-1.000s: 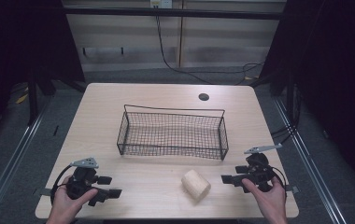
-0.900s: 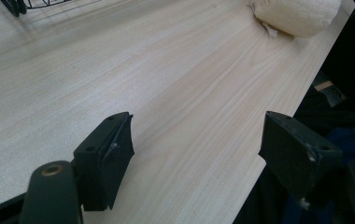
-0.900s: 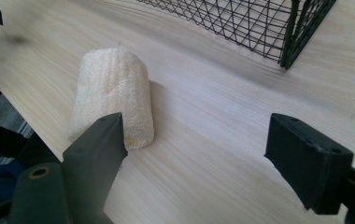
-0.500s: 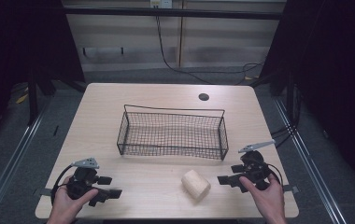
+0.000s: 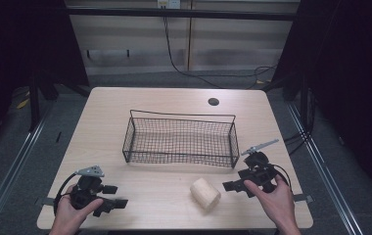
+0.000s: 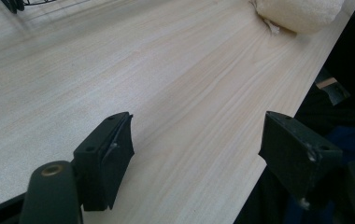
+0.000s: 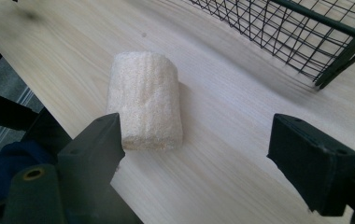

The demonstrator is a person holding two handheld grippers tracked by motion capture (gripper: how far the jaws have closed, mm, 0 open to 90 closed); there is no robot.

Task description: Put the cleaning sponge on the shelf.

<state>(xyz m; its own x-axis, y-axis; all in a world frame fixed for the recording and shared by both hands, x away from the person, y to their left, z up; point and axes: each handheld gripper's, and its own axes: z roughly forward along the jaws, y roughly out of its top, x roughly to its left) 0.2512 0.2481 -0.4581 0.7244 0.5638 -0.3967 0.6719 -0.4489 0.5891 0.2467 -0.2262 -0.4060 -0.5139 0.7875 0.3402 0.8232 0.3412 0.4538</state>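
A pale, ribbed loofah roll lies on its side on the bench, near the front edge and right of the middle, just in front of the wire basket and apart from it. Its long axis runs slantwise in the high view, from upper left to lower right, with one flat end facing the front right.

The right gripper sits just to the roll's right, pointing at it. Its jaws have just been opening and stand wide apart, with bare bench between them; in the right gripper view the roll lies ahead of the left-hand jaw, not touched.

The left gripper rests at the bench's front left corner, well away from the roll, jaws wide apart and empty over the wood.
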